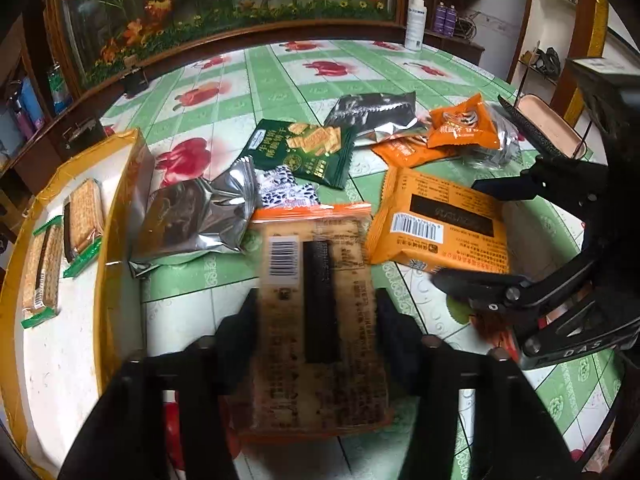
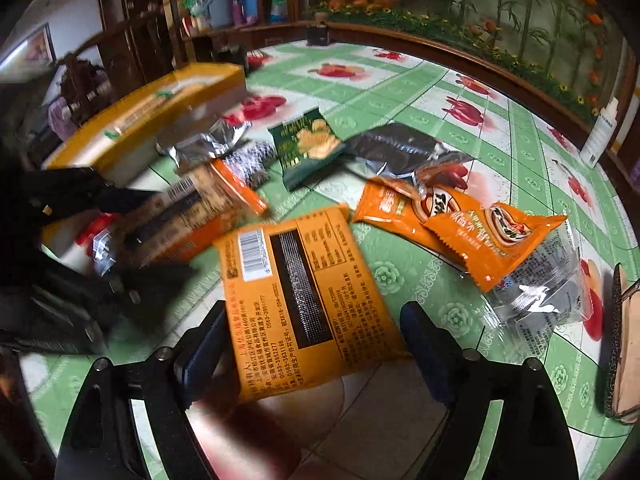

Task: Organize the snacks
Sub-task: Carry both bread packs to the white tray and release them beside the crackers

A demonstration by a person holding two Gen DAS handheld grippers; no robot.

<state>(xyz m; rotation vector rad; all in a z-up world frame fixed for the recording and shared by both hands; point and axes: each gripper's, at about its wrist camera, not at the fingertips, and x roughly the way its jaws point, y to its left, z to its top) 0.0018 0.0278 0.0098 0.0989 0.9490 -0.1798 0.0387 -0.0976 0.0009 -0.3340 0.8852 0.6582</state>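
Note:
My left gripper [image 1: 316, 308] is shut on a clear-and-orange cracker packet [image 1: 316, 320], held above the table beside a yellow-edged box [image 1: 116, 184]; the packet [image 2: 192, 208] also shows in the right wrist view. The box holds two green-ended cracker packets [image 1: 82, 216]. My right gripper [image 2: 312, 320] is open, its fingers either side of an orange packet [image 2: 304, 296] lying barcode-up on the table; that packet [image 1: 440, 224] shows in the left wrist view too. Silver [image 1: 192, 216], dark green [image 1: 304, 152] and other orange packets [image 2: 472, 232] lie scattered beyond.
The round table has a green-and-white cloth with red fruit prints [image 1: 248, 80]. A white bottle [image 1: 414, 24] stands at the far edge by a wooden-framed mural. A clear wrapper [image 2: 540, 300] and a dark-rimmed case [image 2: 620, 340] lie at the right.

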